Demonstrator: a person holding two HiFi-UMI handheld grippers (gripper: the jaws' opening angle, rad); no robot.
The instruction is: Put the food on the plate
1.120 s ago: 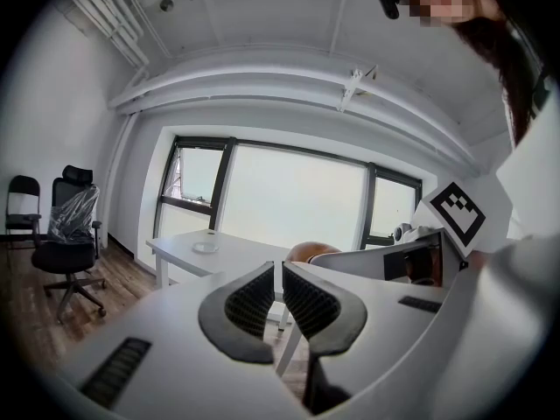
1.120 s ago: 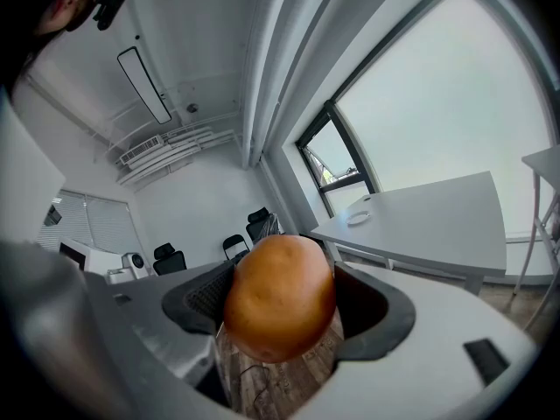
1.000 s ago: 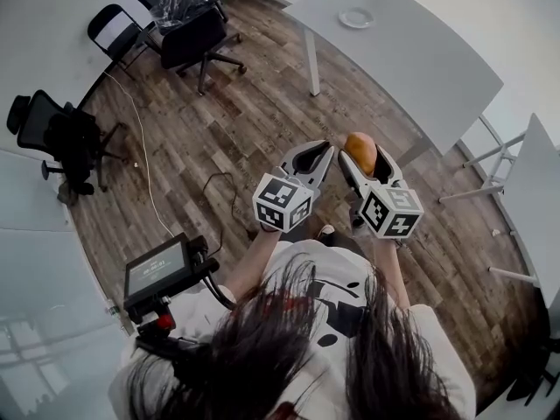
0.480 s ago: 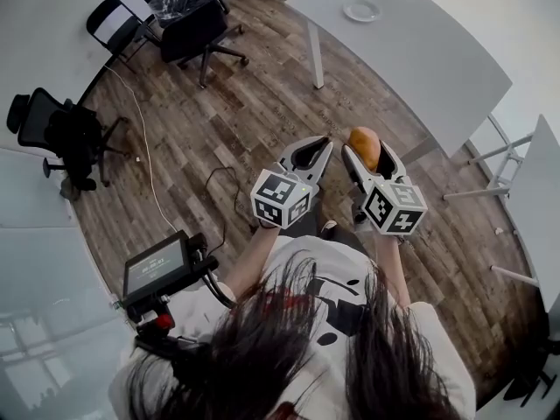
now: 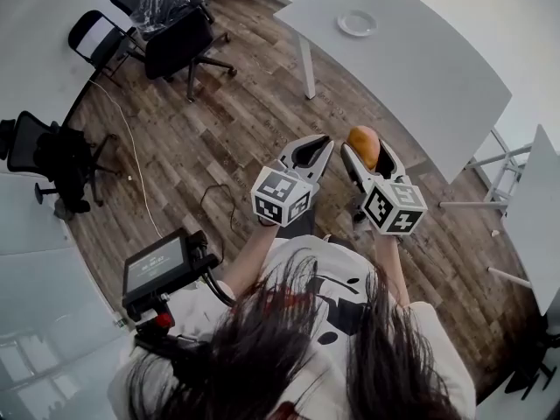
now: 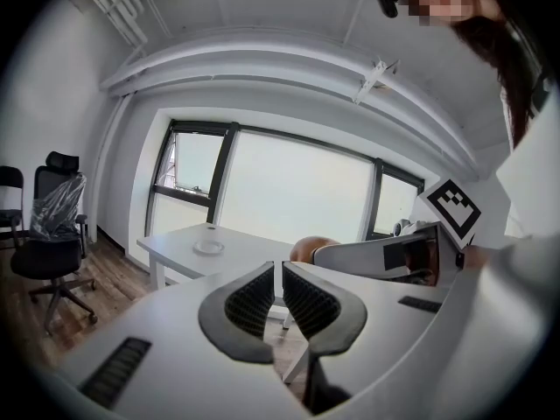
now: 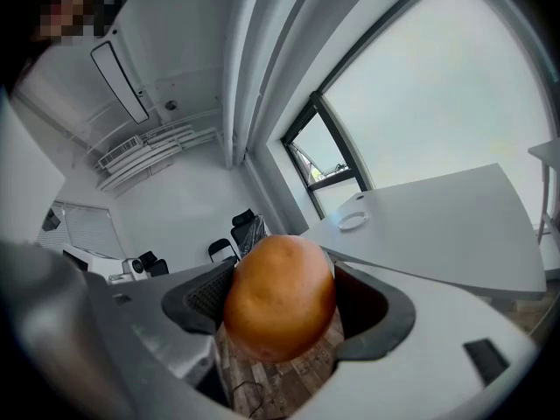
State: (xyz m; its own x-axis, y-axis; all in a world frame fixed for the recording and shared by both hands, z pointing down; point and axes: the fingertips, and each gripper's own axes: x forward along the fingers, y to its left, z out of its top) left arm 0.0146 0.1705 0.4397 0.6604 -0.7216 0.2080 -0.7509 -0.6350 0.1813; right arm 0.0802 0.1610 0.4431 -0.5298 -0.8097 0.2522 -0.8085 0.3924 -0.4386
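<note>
Held-up food, plate far off
Smooth orange-brown lump, pinched in the right gripper's jaws; the small white plate sits flat by the table's far corner.

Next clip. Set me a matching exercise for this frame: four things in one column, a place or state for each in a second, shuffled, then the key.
Things
1. left claw
2. right claw
3. plate
4. food

Places or states
A. lying empty on the white table
B. clamped on something orange-brown
C. closed, nothing between its jaws
D. held in the air over the wood floor

Pairs: 1-C, 2-B, 3-A, 4-D
</note>
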